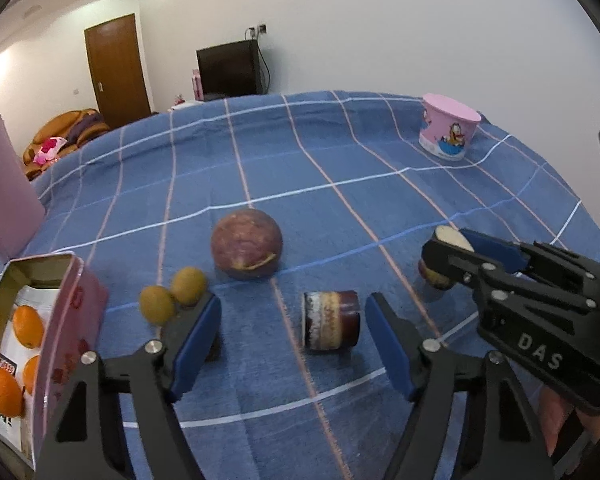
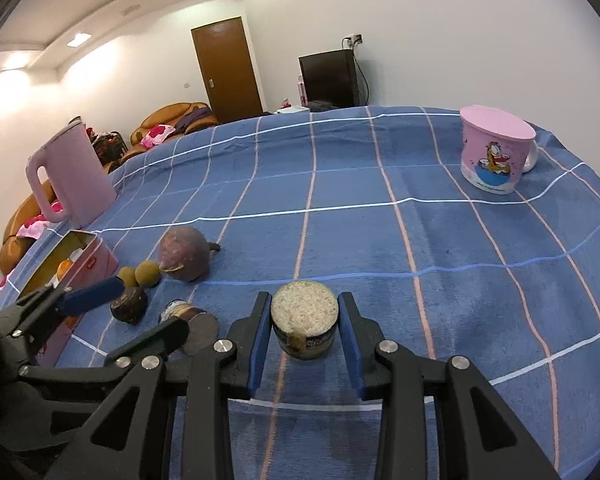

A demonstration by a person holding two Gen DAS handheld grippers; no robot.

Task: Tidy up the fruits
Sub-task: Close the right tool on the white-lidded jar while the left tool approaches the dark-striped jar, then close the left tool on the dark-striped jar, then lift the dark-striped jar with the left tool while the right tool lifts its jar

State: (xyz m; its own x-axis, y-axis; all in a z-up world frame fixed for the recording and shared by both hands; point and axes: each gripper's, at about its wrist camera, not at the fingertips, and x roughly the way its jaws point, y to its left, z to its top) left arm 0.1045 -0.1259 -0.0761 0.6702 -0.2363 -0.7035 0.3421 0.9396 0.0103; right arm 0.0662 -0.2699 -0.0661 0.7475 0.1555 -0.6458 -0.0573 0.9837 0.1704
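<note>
Oranges (image 1: 28,326) sit in my pink tin (image 1: 76,304), right gripper (image 2: 304,320) clamps a cut fruit chunk (image 2: 304,322), left gripper (image 1: 292,340) gapes around another piece (image 1: 332,320), several fruits left.

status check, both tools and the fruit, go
Right tool shut on cut fruit piece. Left tool open around another piece, not gripping. Pink box holds oranges. Nothing blocking.
</note>
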